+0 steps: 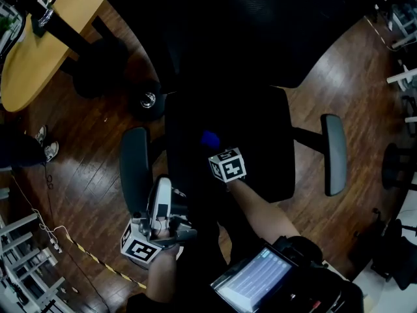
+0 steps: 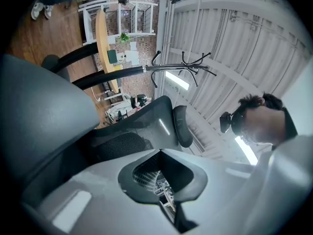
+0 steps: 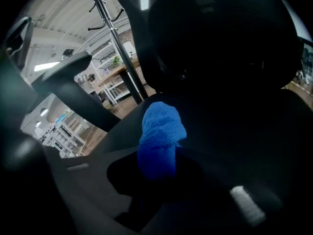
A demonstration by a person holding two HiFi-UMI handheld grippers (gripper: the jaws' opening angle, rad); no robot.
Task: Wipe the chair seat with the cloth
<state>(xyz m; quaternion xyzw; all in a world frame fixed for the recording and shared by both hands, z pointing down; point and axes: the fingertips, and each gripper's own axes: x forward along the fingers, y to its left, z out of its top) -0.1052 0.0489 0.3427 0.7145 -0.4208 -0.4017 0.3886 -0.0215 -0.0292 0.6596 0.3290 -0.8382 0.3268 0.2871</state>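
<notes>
A black office chair fills the head view, its seat (image 1: 260,142) dark in the middle. On the seat's left part lies a bunched blue cloth (image 1: 210,139), and my right gripper (image 1: 213,149) is shut on it, its marker cube just behind. In the right gripper view the cloth (image 3: 161,131) sticks out from between the jaws of the right gripper (image 3: 156,166), in front of the chair back (image 3: 225,48). My left gripper (image 1: 161,194) hangs beside the left armrest (image 1: 135,165), off the seat. Seen from its own camera, the left gripper (image 2: 165,207) is shut and empty.
The right armrest (image 1: 334,154) stands out on its arm. A wooden table (image 1: 39,51) is at the upper left, with a person's shoes (image 1: 45,143) below it. Striped tape (image 1: 98,259) lies on the wood floor. A screen (image 1: 251,282) sits at the bottom. A coat rack (image 2: 181,65) stands behind the chair.
</notes>
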